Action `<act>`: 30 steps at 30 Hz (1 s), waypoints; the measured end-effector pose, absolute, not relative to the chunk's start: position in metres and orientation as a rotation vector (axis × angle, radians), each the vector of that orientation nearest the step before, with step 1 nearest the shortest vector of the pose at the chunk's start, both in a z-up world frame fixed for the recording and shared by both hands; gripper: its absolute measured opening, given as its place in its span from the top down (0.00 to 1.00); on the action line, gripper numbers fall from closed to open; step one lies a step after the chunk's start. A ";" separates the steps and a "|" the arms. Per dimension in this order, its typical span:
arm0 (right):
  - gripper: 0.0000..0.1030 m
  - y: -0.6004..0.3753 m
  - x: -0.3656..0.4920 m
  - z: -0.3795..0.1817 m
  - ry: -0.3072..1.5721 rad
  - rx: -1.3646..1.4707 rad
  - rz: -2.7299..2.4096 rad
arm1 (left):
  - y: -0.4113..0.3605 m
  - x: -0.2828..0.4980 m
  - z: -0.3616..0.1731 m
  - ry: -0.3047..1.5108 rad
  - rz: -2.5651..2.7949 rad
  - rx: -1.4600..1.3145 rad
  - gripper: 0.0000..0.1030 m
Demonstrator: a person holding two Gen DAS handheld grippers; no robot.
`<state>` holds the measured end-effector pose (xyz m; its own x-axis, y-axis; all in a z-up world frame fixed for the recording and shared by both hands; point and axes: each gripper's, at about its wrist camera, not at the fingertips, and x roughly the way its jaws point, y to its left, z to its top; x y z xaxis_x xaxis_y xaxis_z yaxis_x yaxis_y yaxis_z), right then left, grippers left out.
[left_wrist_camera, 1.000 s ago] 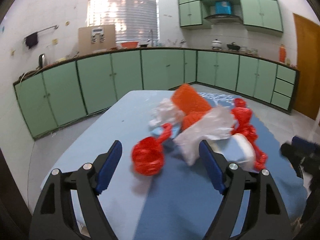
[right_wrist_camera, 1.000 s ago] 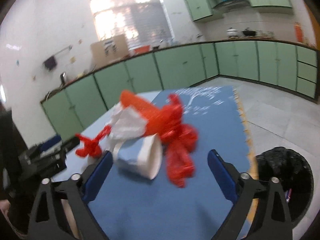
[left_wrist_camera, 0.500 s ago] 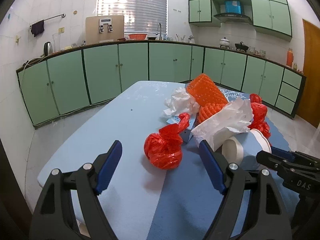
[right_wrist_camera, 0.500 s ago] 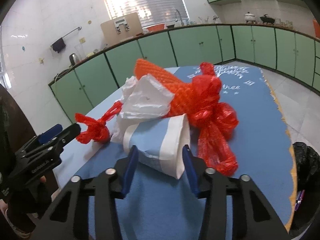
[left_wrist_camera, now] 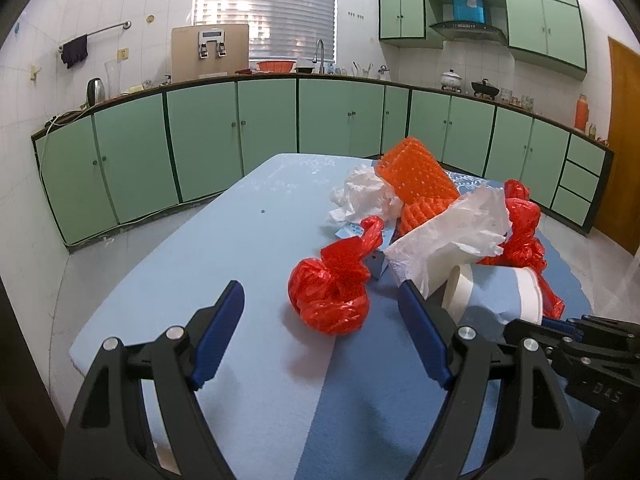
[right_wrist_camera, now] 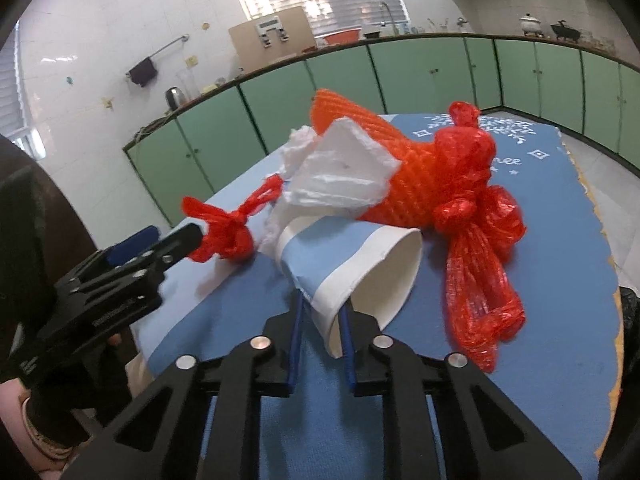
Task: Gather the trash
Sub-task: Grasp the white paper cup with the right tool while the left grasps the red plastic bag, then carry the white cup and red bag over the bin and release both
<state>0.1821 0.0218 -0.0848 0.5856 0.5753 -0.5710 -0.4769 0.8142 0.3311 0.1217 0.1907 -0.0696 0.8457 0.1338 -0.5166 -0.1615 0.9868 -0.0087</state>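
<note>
Paper is the material of the cup [right_wrist_camera: 352, 264] that the right gripper [right_wrist_camera: 322, 320] holds: its two blue fingers are closed on the rim wall of the cup, one finger outside and one seems to be inside the mouth. The cup lies on its side on the blue table [right_wrist_camera: 560, 216], at the near end of a heap of trash. I judge that it is very light and easy to crush, so a gentle pinch at the rim is the good place.

Behind it lie a white plastic bag [right_wrist_camera: 340, 172], an orange foam net [right_wrist_camera: 400, 184] and a red plastic bag [right_wrist_camera: 476, 216]; all look soft, light and a little slippery.

The left gripper [left_wrist_camera: 320, 320] has its fingers wide apart, with a knotted red bag [left_wrist_camera: 332, 284] just ahead between them. Its knot looks the best hold.
</note>
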 end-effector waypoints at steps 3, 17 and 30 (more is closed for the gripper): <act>0.97 0.022 0.176 -0.078 0.694 0.127 0.629 | 0.193 0.128 -0.073 0.560 0.156 -0.064 0.25; 0.97 -0.011 0.142 -0.050 0.637 0.149 0.605 | 0.190 0.168 -0.091 0.660 0.132 -0.097 0.64; 0.97 -0.044 0.119 -0.040 0.586 0.178 0.508 | 0.193 0.115 -0.050 0.496 0.186 -0.116 0.85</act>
<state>0.1193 -0.0442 -0.0400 0.7152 0.5053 -0.4829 -0.4061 0.8628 0.3012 0.1146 0.1932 -0.0497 0.8633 0.1489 -0.4822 -0.2050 0.9766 -0.0654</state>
